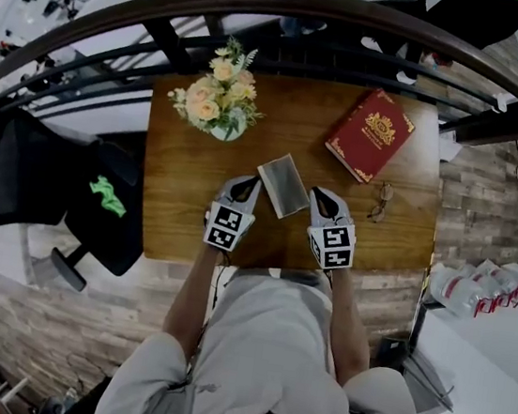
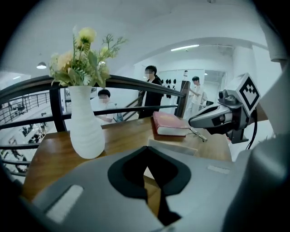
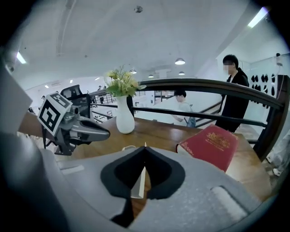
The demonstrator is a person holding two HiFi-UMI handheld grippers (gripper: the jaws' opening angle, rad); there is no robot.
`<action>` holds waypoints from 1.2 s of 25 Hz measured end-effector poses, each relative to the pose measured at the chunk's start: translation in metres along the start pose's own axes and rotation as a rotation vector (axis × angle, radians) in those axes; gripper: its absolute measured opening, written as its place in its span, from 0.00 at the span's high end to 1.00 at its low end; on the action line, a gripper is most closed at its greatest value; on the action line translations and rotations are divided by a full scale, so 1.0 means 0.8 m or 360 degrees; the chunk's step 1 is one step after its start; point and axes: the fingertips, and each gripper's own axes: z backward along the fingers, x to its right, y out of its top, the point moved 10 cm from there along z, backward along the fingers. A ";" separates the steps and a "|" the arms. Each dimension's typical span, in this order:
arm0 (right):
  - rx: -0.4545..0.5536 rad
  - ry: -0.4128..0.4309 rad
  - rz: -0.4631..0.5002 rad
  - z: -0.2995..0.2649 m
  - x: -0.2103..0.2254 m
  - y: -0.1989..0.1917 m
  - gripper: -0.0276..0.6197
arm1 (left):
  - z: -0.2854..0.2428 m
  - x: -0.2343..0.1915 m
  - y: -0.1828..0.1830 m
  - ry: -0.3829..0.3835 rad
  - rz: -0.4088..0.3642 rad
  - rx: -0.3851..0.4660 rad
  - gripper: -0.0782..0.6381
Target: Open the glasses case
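Cool, even light from ceiling lamps (image 3: 180, 61), soft shadows. Strong fisheye bend, dark corners, and the close foreground blurs.

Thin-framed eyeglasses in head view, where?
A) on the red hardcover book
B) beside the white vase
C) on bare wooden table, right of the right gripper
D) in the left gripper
C: the thin-framed eyeglasses lie on the brown wooden table, right of the right gripper, off the red hardcover book's near corner.
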 end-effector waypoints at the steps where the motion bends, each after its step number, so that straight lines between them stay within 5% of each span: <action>1: 0.0019 0.0000 0.0015 0.004 -0.001 0.004 0.95 | 0.005 0.001 0.006 0.0005 -0.0006 0.0030 0.87; 16: 0.0335 -0.0007 0.0146 0.068 -0.017 0.065 0.95 | 0.085 0.013 0.091 0.0088 -0.0073 0.0397 0.86; 30: 0.0477 -0.0015 0.0187 0.090 -0.020 0.100 0.95 | 0.109 0.018 0.113 0.0120 -0.0095 0.0501 0.86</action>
